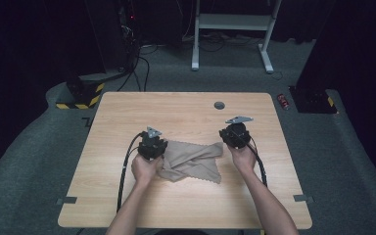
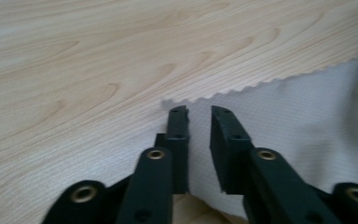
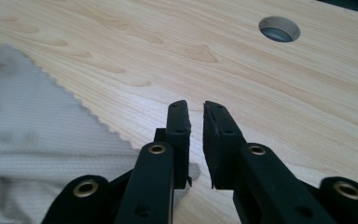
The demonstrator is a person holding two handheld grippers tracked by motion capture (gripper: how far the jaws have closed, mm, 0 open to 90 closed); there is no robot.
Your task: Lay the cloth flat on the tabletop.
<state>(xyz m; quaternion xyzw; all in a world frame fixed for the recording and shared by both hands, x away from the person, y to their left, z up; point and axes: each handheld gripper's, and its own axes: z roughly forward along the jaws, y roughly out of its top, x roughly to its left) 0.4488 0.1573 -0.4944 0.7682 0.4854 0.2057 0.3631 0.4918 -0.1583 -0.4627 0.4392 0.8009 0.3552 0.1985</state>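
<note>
One wooden counter (image 1: pixel 186 112) carries one beige cloth (image 1: pixel 193 161), crumpled and folded over itself, lying a little toward 6 o'clock of the counter's middle. Its edges are cut in a small zigzag, plain to see in both gripper views. One round grey cable hole (image 1: pixel 219 105) sits in the counter toward 12 o'clock of the cloth.

Two hands come in from 6 o'clock, each with one claw. The left hand (image 1: pixel 146 169) holds the left claw (image 1: pixel 152 144) at the cloth's 9 o'clock end. In the left gripper view that claw (image 2: pixel 199 112) has its two jaws a narrow gap apart, with the cloth (image 2: pixel 298 121) beneath and between them near a corner of its zigzag edge; nothing is pinched at the tips, so it stands slightly open.

The right hand (image 1: pixel 243 156) holds the right claw (image 1: pixel 235 134) at the cloth's 3 o'clock corner. In the right gripper view this claw (image 3: pixel 196 108) likewise shows two jaws a narrow gap apart, over bare wood, with the cloth (image 3: pixel 37 130) at its 9 o'clock and a cloth corner just beside the lower part of one jaw. The cable hole (image 3: pixel 279 29) lies at about 1 o'clock ahead.

One black cable (image 1: pixel 125 171) trails from each claw toward the counter's 6 o'clock edge, two in all.
</note>
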